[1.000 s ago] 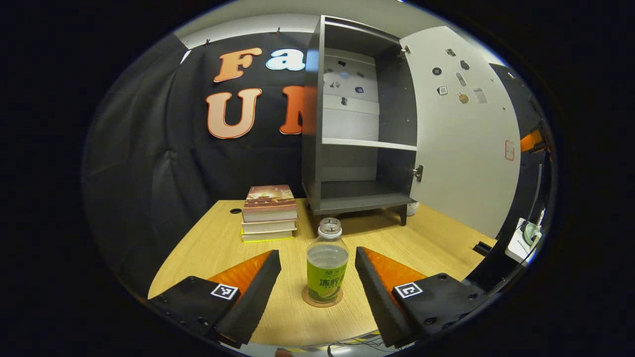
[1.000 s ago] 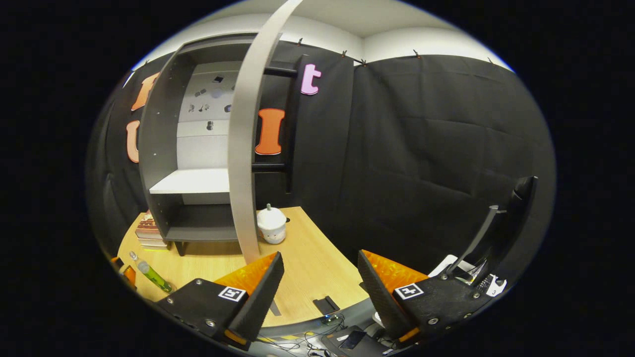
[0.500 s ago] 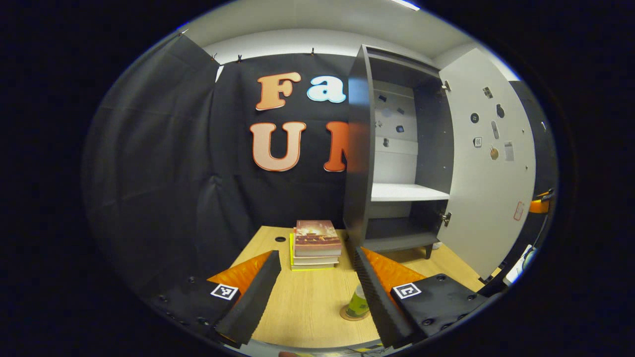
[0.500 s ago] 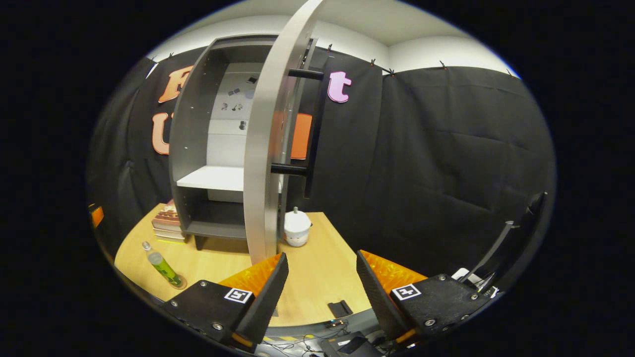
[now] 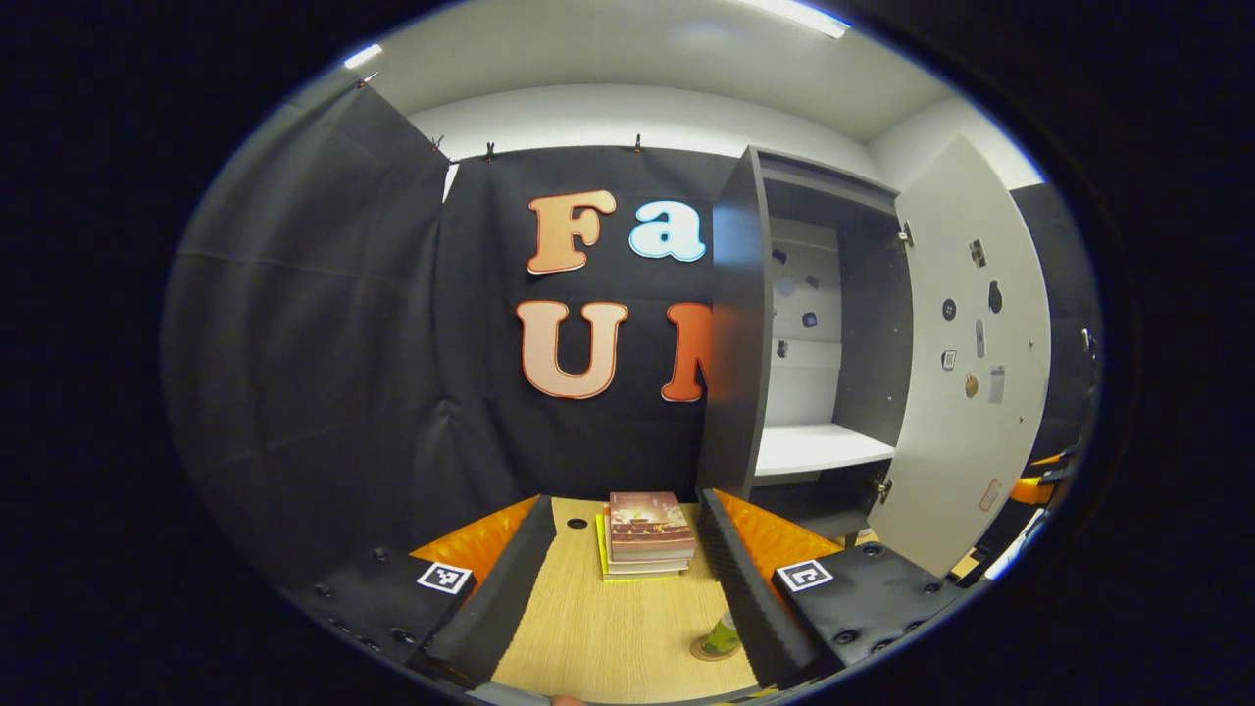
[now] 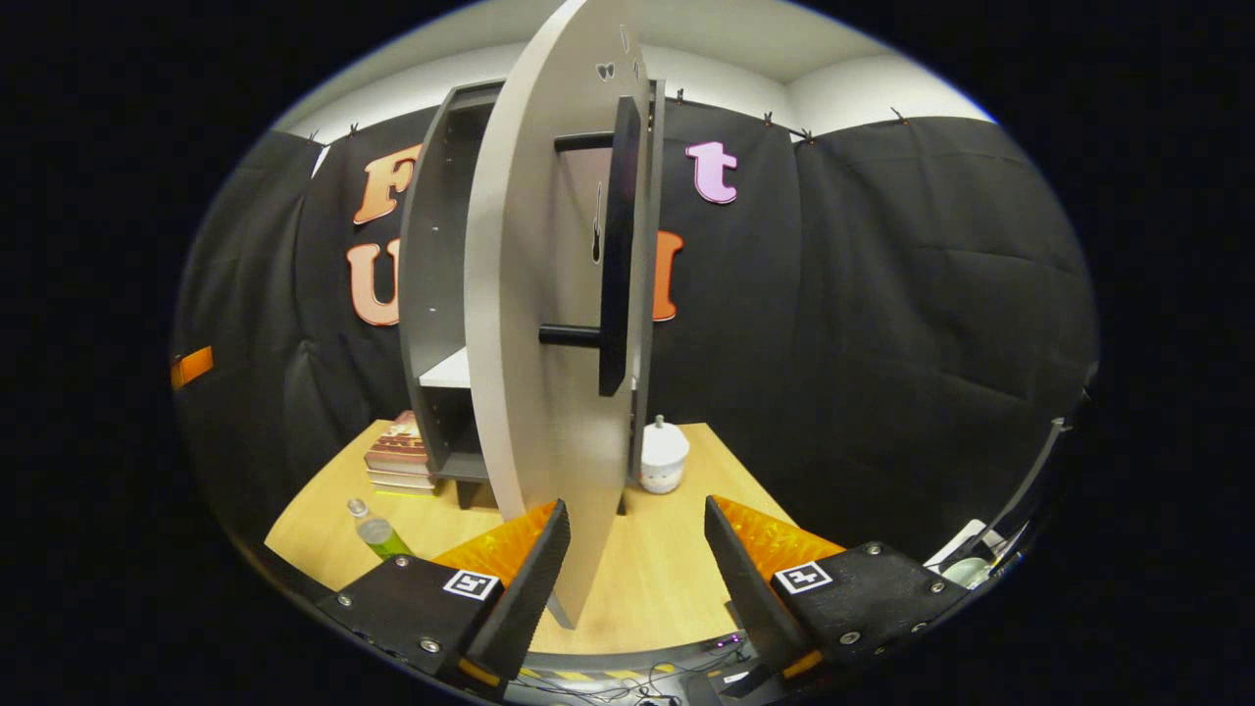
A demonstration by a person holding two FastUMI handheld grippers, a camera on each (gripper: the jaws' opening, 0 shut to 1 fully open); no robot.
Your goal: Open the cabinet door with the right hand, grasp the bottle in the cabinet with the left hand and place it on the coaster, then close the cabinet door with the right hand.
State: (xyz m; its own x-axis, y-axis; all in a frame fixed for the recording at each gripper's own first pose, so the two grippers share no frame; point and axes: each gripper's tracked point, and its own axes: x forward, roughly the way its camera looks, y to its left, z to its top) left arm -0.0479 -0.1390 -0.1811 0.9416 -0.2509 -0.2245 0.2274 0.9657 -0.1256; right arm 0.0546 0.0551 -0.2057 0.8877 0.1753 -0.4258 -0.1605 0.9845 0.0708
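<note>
One step remains, by my reading: shutting the cabinet door [image 6: 534, 392]. In the right gripper view the door now stands almost edge-on at 12 o'clock, its black bar handle [image 6: 616, 245] facing the camera, nearer than half a second ago. The right gripper [image 6: 632, 554] has advanced with jaws wide and empty, and is not yet touching the door. The left gripper [image 5: 627, 579] has drawn back and up, also wide and empty. The bottle [image 5: 724, 635] stands on the coaster [image 5: 708, 651] at 5 o'clock in the left gripper view, so placement looks complete.
</note>
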